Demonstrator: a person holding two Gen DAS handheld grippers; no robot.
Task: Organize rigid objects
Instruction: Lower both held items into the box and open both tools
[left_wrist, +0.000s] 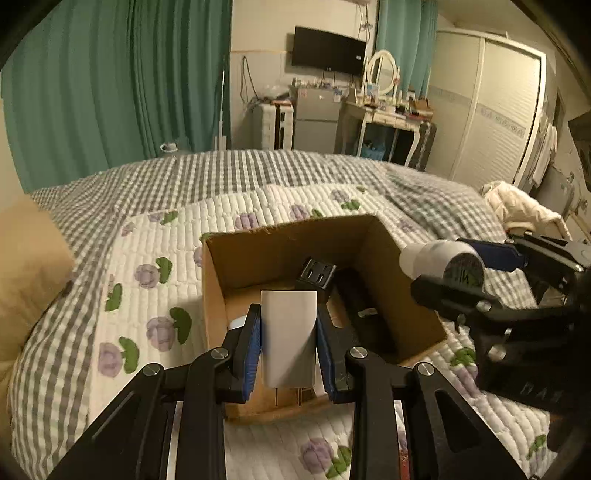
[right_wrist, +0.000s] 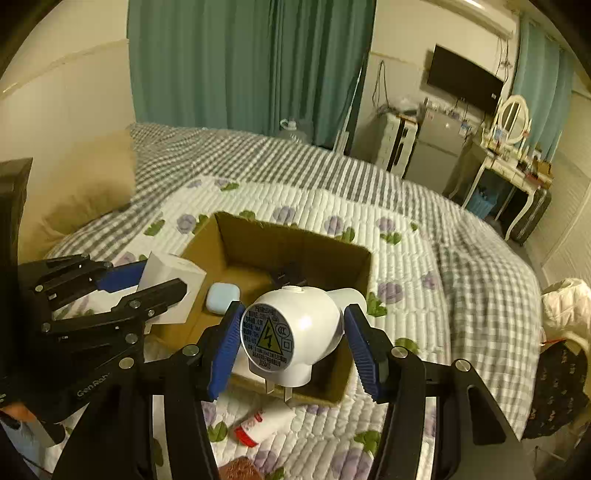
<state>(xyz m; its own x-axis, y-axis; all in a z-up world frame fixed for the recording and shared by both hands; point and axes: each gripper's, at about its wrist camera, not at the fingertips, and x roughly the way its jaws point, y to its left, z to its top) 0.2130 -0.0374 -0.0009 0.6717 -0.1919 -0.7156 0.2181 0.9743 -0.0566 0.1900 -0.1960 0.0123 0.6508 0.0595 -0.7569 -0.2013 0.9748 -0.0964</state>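
- A bed (left_wrist: 207, 173) fills the room, spread with a grey-and-white checked cover and a white quilt (left_wrist: 155, 254) printed with purple flowers and green leaves.
- An open cardboard box (left_wrist: 284, 240) sits on the quilt and serves as the landmark; inside it lie a black plug adapter (left_wrist: 317, 274) and a pale blue earbud case (right_wrist: 222, 297).
- Beyond the box, teal curtains (left_wrist: 110, 81) hang along the far wall, next to a wall-mounted dark screen (left_wrist: 328, 50), a small grey fridge (left_wrist: 317, 120), a white dressing table with an oval mirror (left_wrist: 382, 72) and a white wardrobe (left_wrist: 491, 107).
- The left claw (left_wrist: 289, 326) is clamped on a white rectangular charger (left_wrist: 289, 328), held over the box's near edge, prongs towards the camera.
- The right claw (right_wrist: 293, 332) hangs above the box's near wall with a rounded white plug-in device (right_wrist: 295, 325) between its blue pads; the left pad touches it, but whether the right pad presses cannot be told.
- The device's round grey label (right_wrist: 266, 338) bears a yellow lightning warning triangle and a CCC mark; the small print is unreadable.
- "GenRob" lettering shows on the left claw's black body.
- On the quilt on the camera side of the box lies a red-and-white tube (right_wrist: 264, 424).
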